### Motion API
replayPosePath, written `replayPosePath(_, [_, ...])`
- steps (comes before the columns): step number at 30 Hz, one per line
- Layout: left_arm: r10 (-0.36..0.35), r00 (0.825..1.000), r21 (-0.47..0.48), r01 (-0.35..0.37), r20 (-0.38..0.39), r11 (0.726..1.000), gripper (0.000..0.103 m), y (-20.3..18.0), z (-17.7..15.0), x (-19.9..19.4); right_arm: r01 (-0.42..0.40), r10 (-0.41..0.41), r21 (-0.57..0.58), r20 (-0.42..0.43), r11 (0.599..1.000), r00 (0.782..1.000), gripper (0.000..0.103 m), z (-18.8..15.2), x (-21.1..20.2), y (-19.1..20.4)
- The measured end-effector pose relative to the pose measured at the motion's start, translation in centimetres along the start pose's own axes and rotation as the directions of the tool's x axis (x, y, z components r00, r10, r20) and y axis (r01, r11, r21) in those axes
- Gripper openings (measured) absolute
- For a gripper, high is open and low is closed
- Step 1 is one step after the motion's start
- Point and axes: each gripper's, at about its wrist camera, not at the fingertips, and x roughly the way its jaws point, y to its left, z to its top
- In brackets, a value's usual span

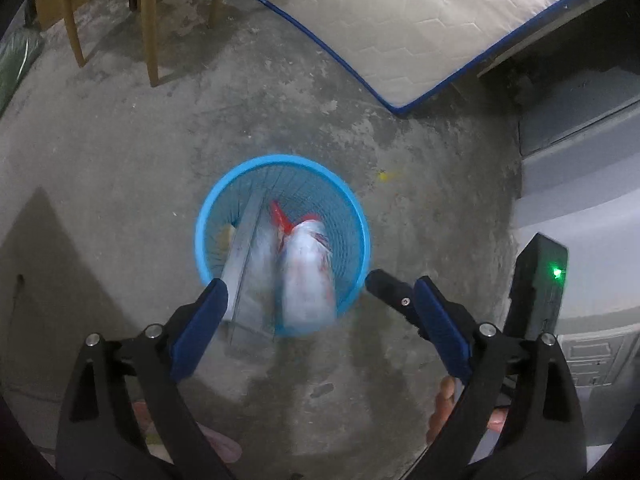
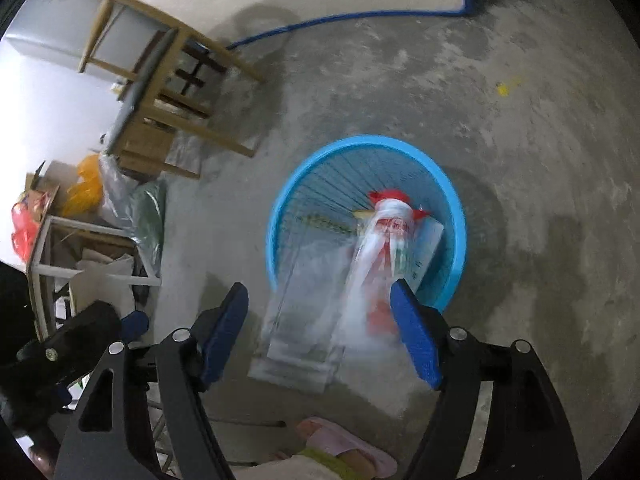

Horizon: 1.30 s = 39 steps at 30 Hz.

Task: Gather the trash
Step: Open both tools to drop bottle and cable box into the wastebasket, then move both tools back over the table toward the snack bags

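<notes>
A blue mesh waste basket (image 1: 208,216) stands on the concrete floor, also in the right wrist view (image 2: 280,216). A blurred white and red plastic bag (image 1: 308,276) and a flat clear package (image 1: 246,280) stick out of it, both also in the right wrist view, the bag (image 2: 380,264) beside the package (image 2: 304,320). My left gripper (image 1: 320,292) is open above the basket's near rim. My right gripper (image 2: 320,296) is open above the near rim too, touching nothing. The right gripper's tip (image 1: 386,286) shows in the left wrist view.
A white mattress with blue piping (image 1: 420,20) lies on the floor beyond the basket. Wooden chairs (image 2: 160,92) stand at the left. A white frame with bags and clutter (image 2: 80,240) sits at far left. A pink-slippered foot (image 2: 344,444) is below. A yellow scrap (image 1: 384,176) lies near the basket.
</notes>
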Motion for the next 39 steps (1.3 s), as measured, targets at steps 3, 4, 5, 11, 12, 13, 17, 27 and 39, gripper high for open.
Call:
replayPosePath(3, [-0.018,1.000,0.003,0.018,0.005,1.000,0.090,0.7,-1.1,-0.8,-0.008,0.008,-0.015,0.012,1.000,1.000,0.072,-1.4,-0.6,-0.8])
replayPosePath(4, [-0.021,1.000,0.000,0.021,0.016,1.000,0.090,1.0,-1.5,-1.4,0.000,0.000,-0.025,0.019,1.000,1.000,0.072,-1.7,-1.0,-1.0])
replayPosePath(5, [-0.027,0.999,-0.007,0.027,0.030,1.000,0.090,1.5,-2.0,-2.1,0.005,-0.004,-0.035,0.029,0.999,1.000,0.072,-2.4,-1.5,-1.4])
replayPosePath(11, [-0.032,0.992,-0.049,0.039,0.126,0.998,0.090,3.3,-4.8,-7.5,0.028,-0.029,-0.061,-0.012,0.998,1.000,0.072,-6.8,-3.8,-3.5])
replayPosePath(12, [-0.039,0.988,-0.055,0.047,0.147,0.997,0.090,3.5,-5.4,-8.7,0.028,-0.029,-0.066,-0.017,0.997,0.999,0.072,-7.5,-4.3,-3.6])
replayPosePath(13, [-0.044,0.984,-0.065,0.056,0.171,0.996,0.090,3.6,-6.1,-10.0,0.026,-0.028,-0.073,-0.021,0.997,0.999,0.072,-8.2,-4.7,-3.8])
replayPosePath(17, [-0.052,0.968,-0.079,0.073,0.244,0.994,0.090,4.1,-9.2,-14.2,0.019,-0.023,-0.118,-0.033,0.993,0.999,0.072,-11.2,-7.0,-3.2])
replayPosePath(27, [-0.014,0.926,-0.038,0.031,0.378,0.999,0.090,4.2,-19.3,-24.1,-0.096,0.103,-0.314,0.006,0.944,0.995,0.075,-16.3,-14.2,4.4])
replayPosePath(39, [0.142,0.805,-0.121,-0.088,0.575,0.989,0.090,9.1,-36.2,-36.9,-0.389,0.332,-0.522,-0.202,0.759,0.921,0.082,-24.0,-16.8,16.8])
